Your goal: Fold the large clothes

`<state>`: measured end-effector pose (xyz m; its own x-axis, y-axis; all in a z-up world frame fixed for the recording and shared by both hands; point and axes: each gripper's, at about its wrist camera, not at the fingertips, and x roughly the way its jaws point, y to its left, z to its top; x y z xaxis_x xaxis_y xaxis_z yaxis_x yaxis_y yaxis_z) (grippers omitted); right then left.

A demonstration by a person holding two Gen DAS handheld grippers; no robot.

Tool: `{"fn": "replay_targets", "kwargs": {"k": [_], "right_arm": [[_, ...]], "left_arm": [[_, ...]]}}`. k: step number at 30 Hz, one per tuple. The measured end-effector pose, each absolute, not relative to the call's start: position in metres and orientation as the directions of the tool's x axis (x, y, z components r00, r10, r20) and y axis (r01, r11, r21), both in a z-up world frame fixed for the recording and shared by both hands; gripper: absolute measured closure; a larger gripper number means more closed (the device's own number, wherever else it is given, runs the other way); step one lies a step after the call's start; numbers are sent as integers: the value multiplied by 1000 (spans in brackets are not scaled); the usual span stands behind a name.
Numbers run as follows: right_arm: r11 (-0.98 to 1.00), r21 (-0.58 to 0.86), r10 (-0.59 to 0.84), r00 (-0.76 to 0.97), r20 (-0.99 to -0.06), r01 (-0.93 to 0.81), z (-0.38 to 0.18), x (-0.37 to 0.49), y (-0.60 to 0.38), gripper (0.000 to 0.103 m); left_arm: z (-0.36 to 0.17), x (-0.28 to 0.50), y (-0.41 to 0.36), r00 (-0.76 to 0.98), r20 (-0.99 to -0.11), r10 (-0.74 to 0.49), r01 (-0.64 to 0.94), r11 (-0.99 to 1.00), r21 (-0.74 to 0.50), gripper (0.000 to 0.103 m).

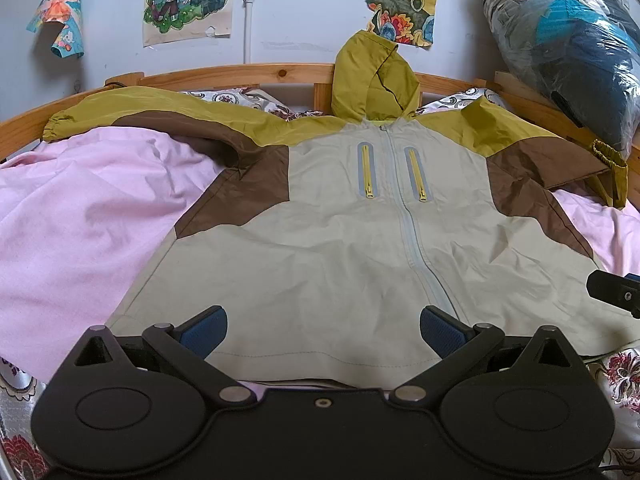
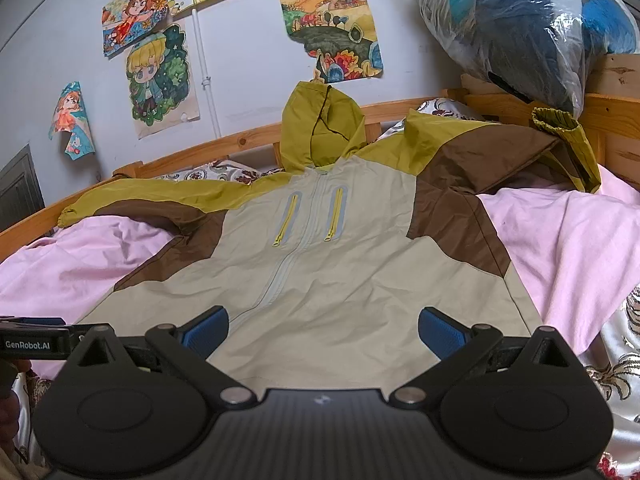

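A hooded jacket in beige, brown and olive lies face up and spread flat on a pink sheet, zipped, sleeves out to both sides. Its hood leans on the wooden headboard. My left gripper hovers open above the jacket's bottom hem, left of the zip, nothing between its blue pads. My right gripper is open too, above the hem right of the zip. Part of the right gripper shows at the left view's right edge; the left gripper shows at the right view's left edge.
A wooden bed rail curves behind the jacket, before a wall with drawings. A clear plastic bag of dark and blue fabric rests on the rail at far right. Floral bedding shows under the pink sheet.
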<state>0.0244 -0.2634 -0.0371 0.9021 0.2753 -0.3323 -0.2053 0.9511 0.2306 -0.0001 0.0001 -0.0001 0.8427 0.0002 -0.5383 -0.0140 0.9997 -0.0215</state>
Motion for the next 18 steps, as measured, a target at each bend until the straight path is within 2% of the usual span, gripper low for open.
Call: {"fn": "replay_targets", "kwargs": {"k": [18], "right_arm": [[952,231,274,902,-333,-203,-41,24,-263,0]], "left_arm": [[0,0,0,842,-539,1,-15,1000,-22,1]]}}
